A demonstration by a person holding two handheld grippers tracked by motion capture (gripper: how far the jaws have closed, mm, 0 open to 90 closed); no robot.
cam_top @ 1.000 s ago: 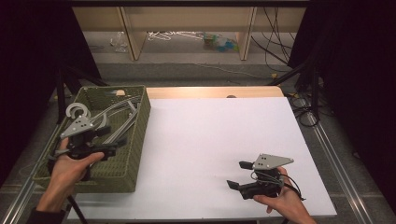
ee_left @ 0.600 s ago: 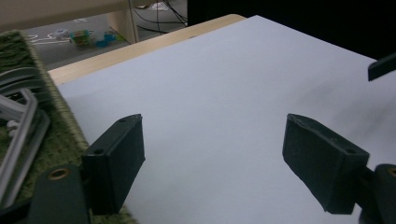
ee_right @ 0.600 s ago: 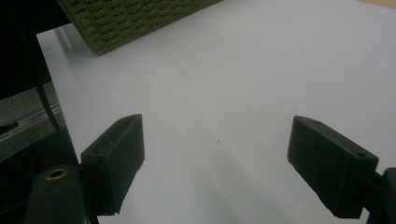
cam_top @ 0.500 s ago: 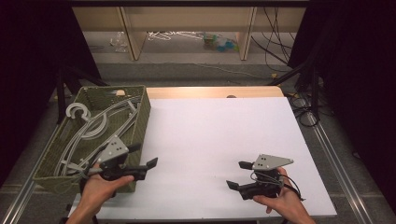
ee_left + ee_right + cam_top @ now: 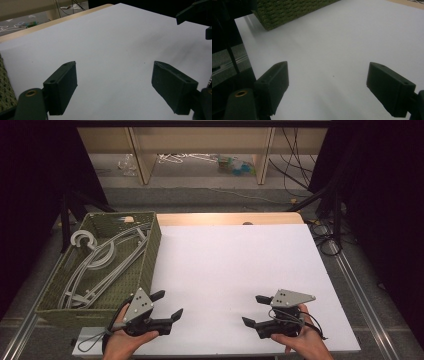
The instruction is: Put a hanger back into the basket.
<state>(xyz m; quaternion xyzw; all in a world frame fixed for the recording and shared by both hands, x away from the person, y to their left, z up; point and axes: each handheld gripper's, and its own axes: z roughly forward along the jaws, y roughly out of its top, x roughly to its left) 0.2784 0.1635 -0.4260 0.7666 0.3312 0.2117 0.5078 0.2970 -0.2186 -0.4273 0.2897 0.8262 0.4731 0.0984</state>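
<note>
An olive woven basket [image 5: 148, 255] stands at the table's left and holds several pale grey clothes hangers [image 5: 102, 260]. My left gripper [image 5: 168, 304] is open and empty, low over the white table top [image 5: 230, 265] just right of the basket's near corner, pointing right. In the left gripper view its jaws [image 5: 113, 75] stand wide apart over bare white surface. My right gripper [image 5: 253, 310] is open and empty near the front edge, pointing left toward the other one. The right gripper view [image 5: 327, 75] shows its jaws spread, with the basket's corner [image 5: 294, 10] beyond.
A wooden strip [image 5: 230, 218] runs along the table's far edge. Behind it are shelf legs and floor clutter [image 5: 230, 165]. Cables [image 5: 325, 230] hang at the right. The right gripper's jaw tip [image 5: 195, 12] shows at the left gripper view's top right.
My left gripper has left the hangers in the basket and come right and toward the person, onto the white table, open and empty. The right gripper has stayed put.
</note>
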